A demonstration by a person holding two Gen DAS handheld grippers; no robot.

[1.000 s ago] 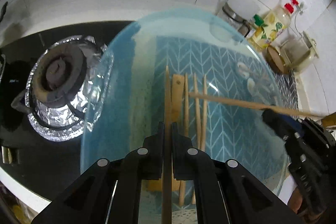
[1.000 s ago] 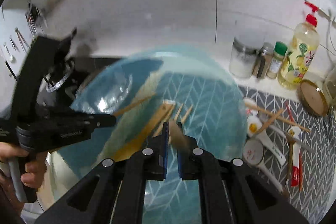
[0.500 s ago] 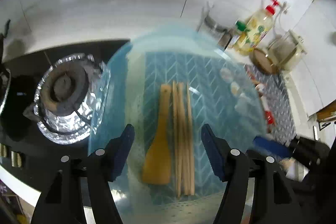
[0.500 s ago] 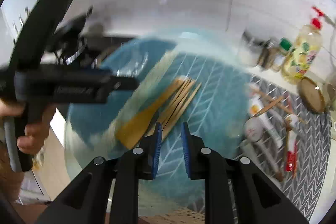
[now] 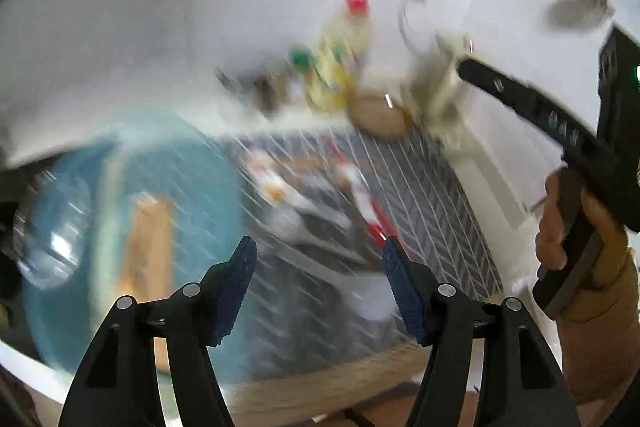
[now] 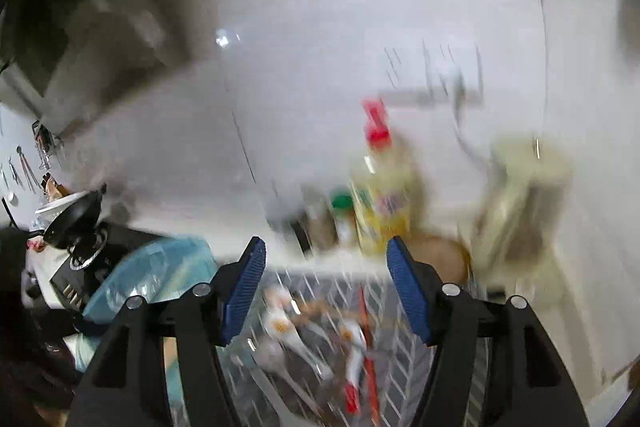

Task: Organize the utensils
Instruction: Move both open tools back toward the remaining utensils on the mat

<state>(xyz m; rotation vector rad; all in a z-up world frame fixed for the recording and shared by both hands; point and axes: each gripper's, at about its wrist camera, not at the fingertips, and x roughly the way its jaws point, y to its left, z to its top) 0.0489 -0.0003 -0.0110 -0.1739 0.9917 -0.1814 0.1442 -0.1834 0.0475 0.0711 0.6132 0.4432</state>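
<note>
While both claws gape empty, the blue tray (image 5: 192, 187) edges the mat (image 5: 440, 195).

a see-through blue plastic bowl (image 5: 120, 187) with a wooden spatula (image 5: 150, 239) inside is seen. just beside the bowl, a grey patterned mat (image 5: 440, 195) looks matt. behind the bowl, the white wall tiles (image 5: 180, 27) look glossy.
</note>
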